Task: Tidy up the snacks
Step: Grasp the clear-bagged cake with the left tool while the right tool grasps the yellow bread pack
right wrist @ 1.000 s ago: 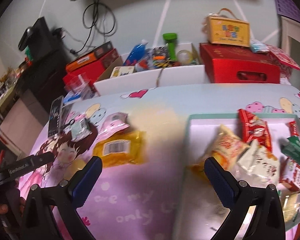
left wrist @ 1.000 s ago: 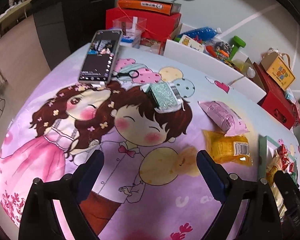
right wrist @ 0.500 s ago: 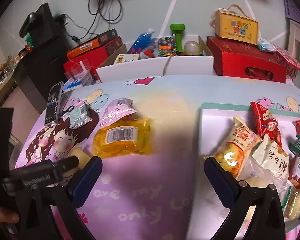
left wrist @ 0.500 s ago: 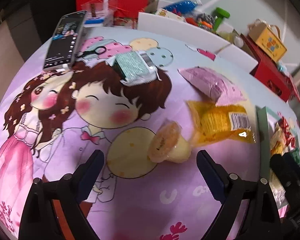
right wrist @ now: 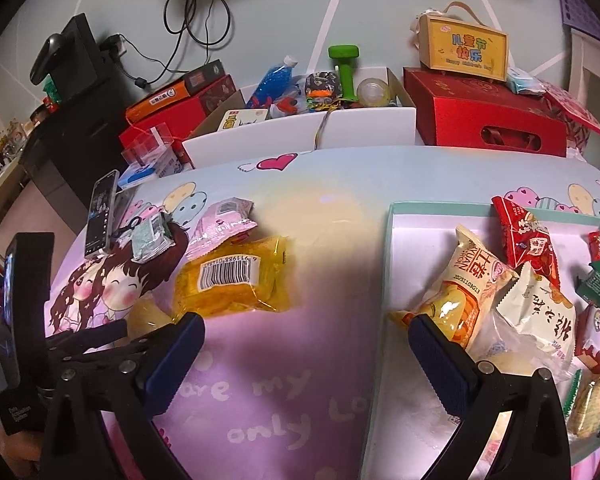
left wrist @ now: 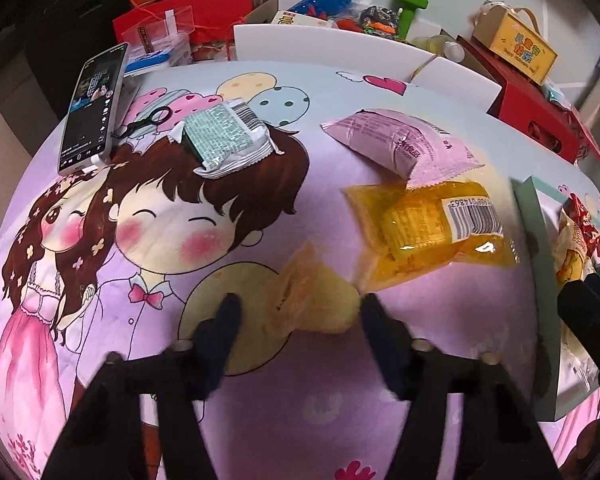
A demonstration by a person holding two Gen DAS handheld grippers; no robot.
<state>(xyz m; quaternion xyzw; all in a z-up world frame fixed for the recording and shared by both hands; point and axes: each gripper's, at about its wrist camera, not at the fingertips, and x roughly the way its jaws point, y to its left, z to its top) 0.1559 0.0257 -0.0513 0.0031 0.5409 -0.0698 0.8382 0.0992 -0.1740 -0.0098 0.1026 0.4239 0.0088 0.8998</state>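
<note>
Jelly cup (left wrist: 312, 300) between closing left jaws

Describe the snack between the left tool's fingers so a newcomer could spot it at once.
On the cartoon-print tablecloth, find the large yellow bag with the white barcode label. Just below and left of it, between the fingers of the left tool, lies a small jelly cup. Unlike the flat packets nearby, it is a rounded, pale yellow, translucent cup lying on its side.

Right claw (right wrist: 304, 344) spread wide above cartoon cloth (right wrist: 284, 400), yellow packet (right wrist: 236, 280) left, snack tray (right wrist: 428, 216) right
</note>
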